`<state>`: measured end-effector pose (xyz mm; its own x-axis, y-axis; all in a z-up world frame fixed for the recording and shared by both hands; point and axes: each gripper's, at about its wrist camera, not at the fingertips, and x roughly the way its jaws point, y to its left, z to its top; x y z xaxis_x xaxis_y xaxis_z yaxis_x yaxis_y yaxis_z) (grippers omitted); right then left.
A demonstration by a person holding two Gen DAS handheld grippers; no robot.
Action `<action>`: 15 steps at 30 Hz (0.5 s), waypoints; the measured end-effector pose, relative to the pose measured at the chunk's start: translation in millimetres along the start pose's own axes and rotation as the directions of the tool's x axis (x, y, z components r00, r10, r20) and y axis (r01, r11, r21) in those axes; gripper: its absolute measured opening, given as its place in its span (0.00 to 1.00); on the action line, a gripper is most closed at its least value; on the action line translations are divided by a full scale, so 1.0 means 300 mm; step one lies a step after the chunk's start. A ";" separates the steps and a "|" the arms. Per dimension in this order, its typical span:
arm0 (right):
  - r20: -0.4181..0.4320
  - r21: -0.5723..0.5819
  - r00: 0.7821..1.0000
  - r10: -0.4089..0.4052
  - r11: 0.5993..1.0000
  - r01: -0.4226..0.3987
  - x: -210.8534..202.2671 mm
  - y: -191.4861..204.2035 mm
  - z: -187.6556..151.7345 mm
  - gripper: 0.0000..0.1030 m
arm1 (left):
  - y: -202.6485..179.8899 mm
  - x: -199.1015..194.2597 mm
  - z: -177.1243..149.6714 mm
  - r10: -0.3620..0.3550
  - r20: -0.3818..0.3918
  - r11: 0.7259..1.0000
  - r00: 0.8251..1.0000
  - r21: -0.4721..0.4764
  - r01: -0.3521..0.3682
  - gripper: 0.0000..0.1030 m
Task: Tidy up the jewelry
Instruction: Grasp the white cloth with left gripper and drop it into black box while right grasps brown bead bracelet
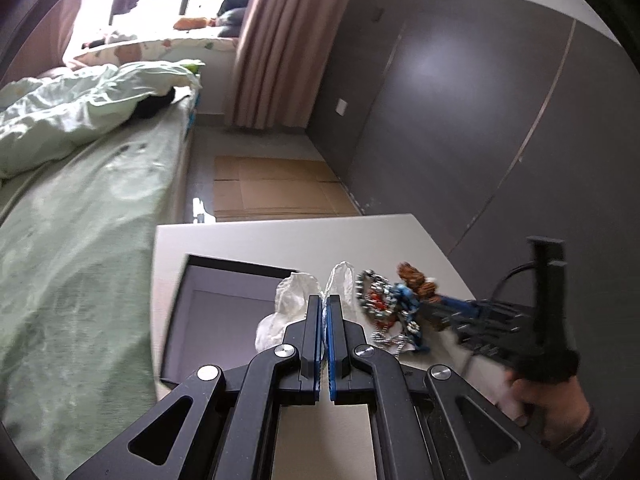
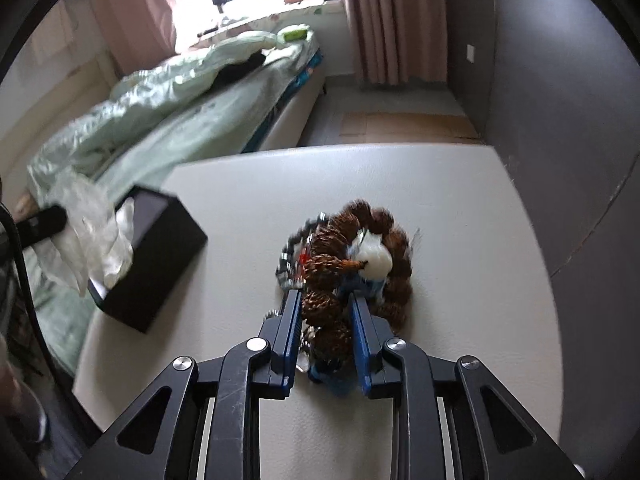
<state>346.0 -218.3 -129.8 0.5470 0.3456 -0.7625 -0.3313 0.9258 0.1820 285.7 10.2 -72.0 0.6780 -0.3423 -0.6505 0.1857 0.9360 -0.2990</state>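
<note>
A heap of jewelry (image 2: 344,256) lies on the white table (image 2: 460,208): a brown bead bracelet, a silver chain, blue beads and a white bead. My right gripper (image 2: 325,300) is shut on the brown bead bracelet (image 2: 320,304) at the heap's near side. My left gripper (image 1: 324,300) is shut on a clear plastic bag (image 1: 292,296) and holds it over the open black box (image 1: 216,312). The bag (image 2: 94,224) and the box (image 2: 160,256) also show at the left of the right wrist view. The heap (image 1: 392,304) shows right of the left gripper.
A bed with green bedding (image 2: 180,112) runs along the table's left side. A dark grey wall (image 1: 460,120) stands to the right. Flat cardboard (image 1: 272,192) lies on the floor beyond the table. The box sits near the table's left edge.
</note>
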 end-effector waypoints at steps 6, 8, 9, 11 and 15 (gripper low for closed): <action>0.046 0.011 0.999 0.025 1.000 -0.025 -0.091 -0.012 0.056 0.19 | 0.100 -0.022 0.016 0.029 0.016 0.999 0.999 -0.045 -0.028 0.02; 0.058 0.010 0.998 0.030 0.999 -0.030 -0.119 -0.009 0.078 0.19 | 0.132 -0.025 0.021 0.032 0.016 0.998 0.999 -0.061 -0.031 0.02; 0.063 0.007 0.998 0.028 1.000 -0.028 -0.127 -0.006 0.087 0.19 | 0.144 -0.025 0.024 0.034 0.016 0.997 0.999 -0.067 -0.033 0.02; 0.078 0.004 0.996 0.039 0.999 -0.040 -0.156 0.007 0.111 0.19 | 0.161 -0.031 0.030 0.034 0.023 0.996 0.999 -0.078 -0.033 0.02; 0.103 -0.002 0.993 0.062 0.998 -0.062 -0.201 0.040 0.149 0.19 | 0.174 -0.029 0.038 -0.021 0.019 0.996 1.000 -0.087 0.023 0.03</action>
<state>343.6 -221.2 -53.9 0.6021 0.4162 -0.6814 -0.3662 0.9023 0.2276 297.7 62.9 -73.9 0.6872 -0.3606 -0.6306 0.1383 0.9172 -0.3737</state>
